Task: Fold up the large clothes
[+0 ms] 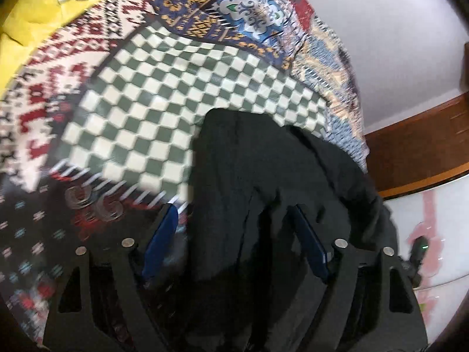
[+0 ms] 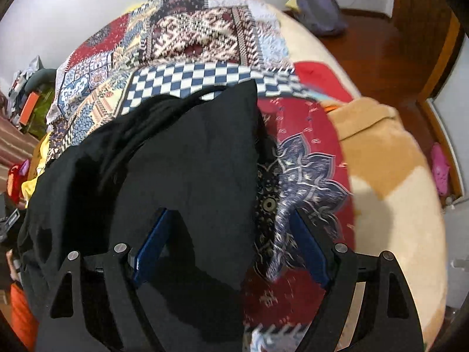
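A large black garment (image 1: 263, 170) lies on a patchwork bedspread (image 1: 164, 88). In the left wrist view it runs from between my fingers forward onto the green-and-white checkered patch. My left gripper (image 1: 237, 234) is open, its blue pads (image 1: 161, 240) spread wide with the black cloth lying between them, not pinched. In the right wrist view the black garment (image 2: 181, 158) fills the left and middle. My right gripper (image 2: 231, 234) is open too, with the garment's right edge between its blue pads (image 2: 152, 243).
A yellow cloth (image 1: 38, 14) lies at the far left of the bed. A beige and tan blanket (image 2: 381, 152) covers the bed's right side. A wooden bed frame (image 1: 416, 152) and white wall are to the right. Clutter (image 2: 32, 102) sits beside the bed at left.
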